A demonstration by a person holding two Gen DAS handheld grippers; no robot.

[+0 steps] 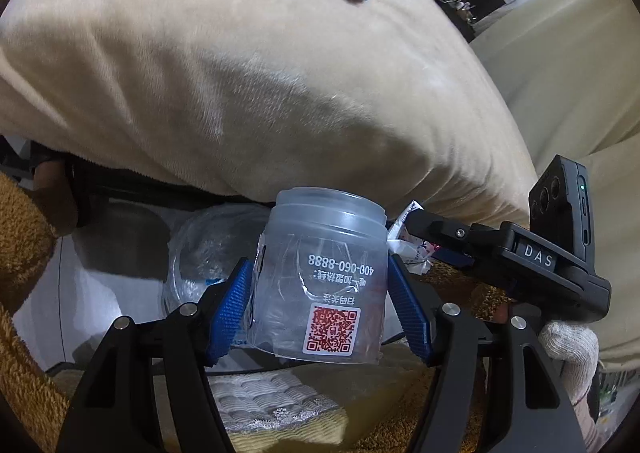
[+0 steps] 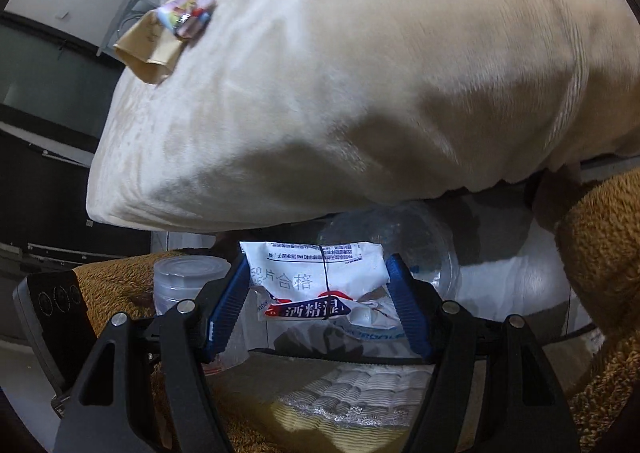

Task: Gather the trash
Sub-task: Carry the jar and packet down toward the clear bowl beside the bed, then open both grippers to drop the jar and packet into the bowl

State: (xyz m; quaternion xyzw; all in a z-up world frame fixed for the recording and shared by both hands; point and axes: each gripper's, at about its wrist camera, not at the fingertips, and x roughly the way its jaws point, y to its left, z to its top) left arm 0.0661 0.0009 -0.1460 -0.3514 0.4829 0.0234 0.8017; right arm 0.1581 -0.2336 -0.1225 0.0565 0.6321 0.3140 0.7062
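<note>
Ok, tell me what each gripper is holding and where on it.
Left gripper: the clear plastic cup, upside down, clamped across its side walls. Right gripper: the white wipes packet, pinched at its two side edges.

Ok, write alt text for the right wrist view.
The right hand-held gripper grips a crumpled white wipes packet between its blue pads, above a clear plastic bin bag. A cream cushion fills the background, with more wrappers lying on top.
</note>
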